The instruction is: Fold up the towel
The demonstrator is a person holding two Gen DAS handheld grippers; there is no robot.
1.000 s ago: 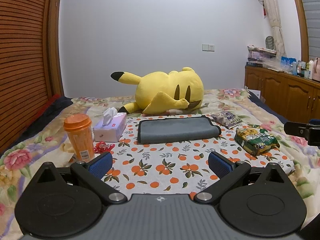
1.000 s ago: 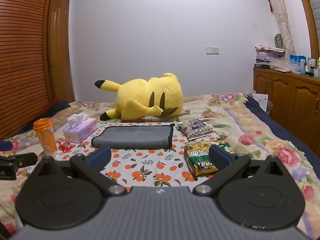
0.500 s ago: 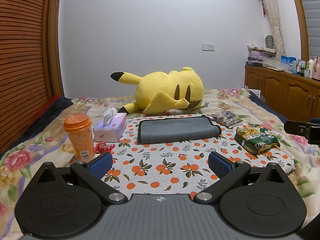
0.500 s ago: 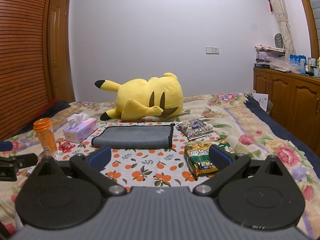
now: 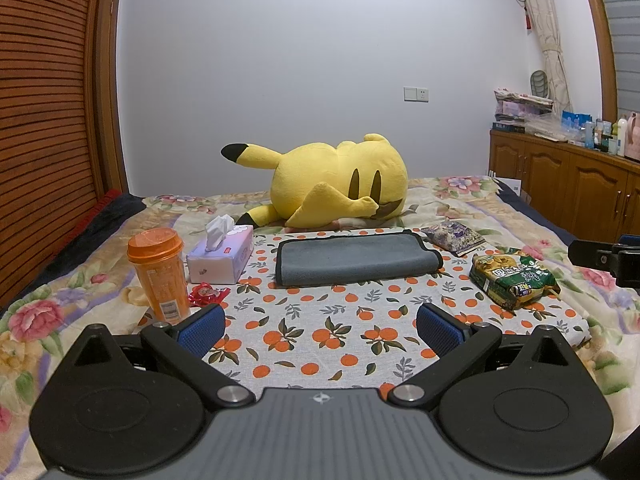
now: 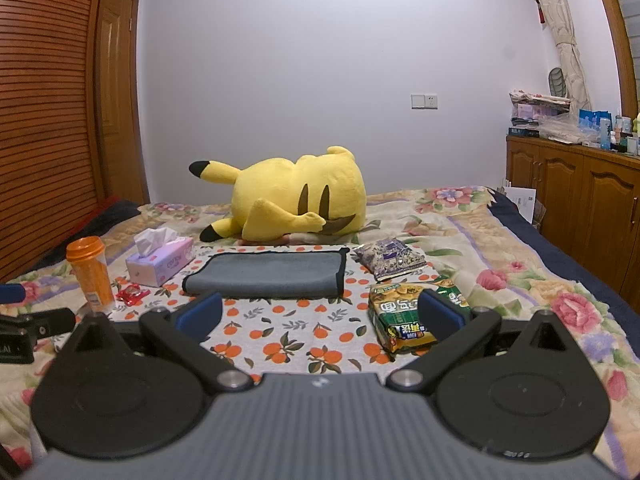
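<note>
A grey towel with a dark border [image 5: 356, 259] lies folded flat on the orange-print cloth [image 5: 320, 332] on the bed; it also shows in the right wrist view [image 6: 266, 274]. My left gripper [image 5: 320, 326] is open and empty, held back from the towel's near edge. My right gripper [image 6: 320, 314] is open and empty, also short of the towel. Part of the right gripper shows at the right edge of the left wrist view [image 5: 604, 258], and part of the left gripper shows at the left edge of the right wrist view [image 6: 24, 328].
A yellow plush toy [image 5: 340, 184] lies behind the towel. An orange cup [image 5: 160, 276], a tissue box [image 5: 222, 256] and a red wrapper [image 5: 206, 294] sit left of it. A purple snack bag [image 5: 456, 236] and a green snack bag [image 5: 512, 280] sit right. Wooden cabinets [image 5: 568, 192] stand far right.
</note>
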